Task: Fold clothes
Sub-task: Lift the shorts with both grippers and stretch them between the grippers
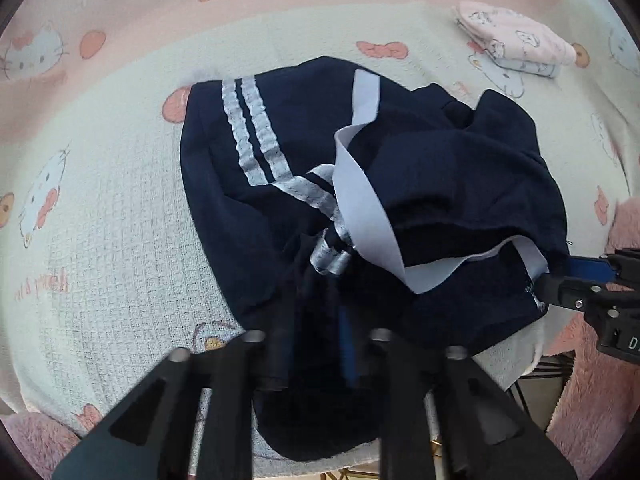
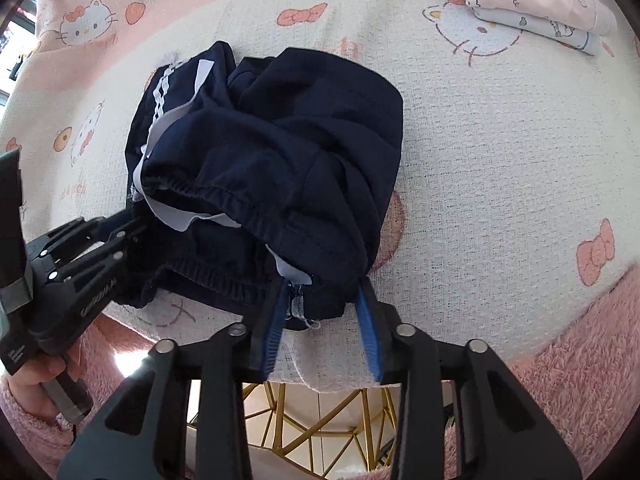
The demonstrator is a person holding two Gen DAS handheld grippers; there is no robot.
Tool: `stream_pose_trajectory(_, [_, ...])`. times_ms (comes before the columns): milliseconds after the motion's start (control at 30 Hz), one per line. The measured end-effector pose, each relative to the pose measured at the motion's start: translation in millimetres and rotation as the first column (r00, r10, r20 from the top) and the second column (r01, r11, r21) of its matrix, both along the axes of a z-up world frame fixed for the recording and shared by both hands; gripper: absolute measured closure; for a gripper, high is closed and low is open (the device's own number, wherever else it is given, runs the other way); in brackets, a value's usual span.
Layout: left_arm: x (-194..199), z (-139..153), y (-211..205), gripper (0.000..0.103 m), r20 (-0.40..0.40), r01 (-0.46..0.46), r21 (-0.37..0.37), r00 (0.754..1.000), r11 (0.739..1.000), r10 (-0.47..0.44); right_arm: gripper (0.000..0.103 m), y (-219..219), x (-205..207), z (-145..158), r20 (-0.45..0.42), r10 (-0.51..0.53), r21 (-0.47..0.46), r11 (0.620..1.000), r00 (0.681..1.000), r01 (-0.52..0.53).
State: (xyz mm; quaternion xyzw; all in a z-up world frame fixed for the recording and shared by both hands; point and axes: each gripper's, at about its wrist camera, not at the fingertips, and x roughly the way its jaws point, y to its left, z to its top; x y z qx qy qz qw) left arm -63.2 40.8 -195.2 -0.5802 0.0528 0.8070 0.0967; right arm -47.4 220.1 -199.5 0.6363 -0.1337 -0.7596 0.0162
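A navy garment [image 1: 280,152] with white stripes and a white band lies crumpled on the Hello Kitty cloth; it also shows in the right wrist view [image 2: 288,152]. My left gripper [image 1: 316,320] has its fingers buried in the garment's near edge, so its jaws are hidden there. In the right wrist view the left gripper [image 2: 132,220] reaches into the garment's left hem. My right gripper [image 2: 324,300] is open, its blue pads [image 2: 370,336] either side of the garment's near hem with the zipper. In the left wrist view the right gripper [image 1: 560,276] touches the garment's right edge.
Folded pink and white clothes [image 1: 516,40] lie stacked at the far right, also in the right wrist view [image 2: 536,4]. The white printed cloth [image 2: 500,184] covers the table. A pink fluffy cover [image 2: 580,340] lies at the near right edge. Gold table legs [image 2: 320,412] show below.
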Motion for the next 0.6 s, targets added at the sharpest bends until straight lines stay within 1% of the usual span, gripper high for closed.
stream_pose_trajectory(33, [0,6,-6,0.092,-0.014,-0.028,0.019,0.999,0.999,0.028,0.081,2,0,5,-0.021,-0.006,0.02,1.0,1.0,0.006])
stream_pose_trajectory(100, [2,24,-16,0.093,-0.075,-0.065,0.002,0.995,0.998,0.065,0.081,6,0,17,-0.064,-0.013,0.065,0.998,0.998,0.017])
stream_pose_trajectory(167, [5,45,-29,0.093,-0.129,-0.104,0.01,0.986,0.995,0.104,0.08,8,-3,25,-0.082,-0.008,0.074,0.997,0.997,0.014])
stream_pose_trajectory(267, [9,77,-50,0.094,-0.174,-0.159,0.065,0.97,0.985,0.168,0.078,-2,-9,20,-0.04,0.036,0.058,0.998,0.999,-0.034])
stream_pose_trajectory(333, [13,97,-56,0.094,-0.204,-0.162,0.11,0.962,0.981,0.182,0.075,-12,-10,16,-0.029,0.06,0.035,0.998,0.998,-0.059])
stream_pose_trajectory(367, [15,107,-59,0.094,-0.22,-0.161,0.133,0.957,0.978,0.187,0.074,-17,-10,14,-0.028,0.065,0.007,0.998,0.997,-0.065])
stream_pose_trajectory(400, [12,114,-59,0.094,-0.239,-0.159,0.139,0.952,0.977,0.189,0.071,-20,-10,11,-0.026,0.066,-0.04,0.997,0.997,-0.067])
stream_pose_trajectory(433, [12,120,-57,0.094,-0.257,-0.157,0.14,0.948,0.978,0.189,0.065,-23,-8,7,-0.022,0.066,-0.077,0.995,0.998,-0.068])
stream_pose_trajectory(467, [12,125,-55,0.094,-0.273,-0.156,0.141,0.943,0.978,0.19,0.064,-26,-9,3,-0.018,0.067,-0.08,0.994,0.998,-0.068])
stream_pose_trajectory(500, [12,128,-53,0.094,-0.291,-0.16,0.141,0.936,0.977,0.196,0.065,-28,-10,0,-0.016,0.071,-0.056,0.996,0.997,-0.072])
stream_pose_trajectory(533, [12,130,-52,0.094,-0.308,-0.169,0.135,0.929,0.976,0.204,0.076,-28,-11,-1,-0.017,0.071,-0.026,0.997,0.997,-0.071])
stream_pose_trajectory(600, [14,131,-62,0.094,-0.313,-0.195,0.119,0.923,0.974,0.223,0.091,-21,-9,5,-0.042,0.048,0.032,0.998,0.998,-0.047])
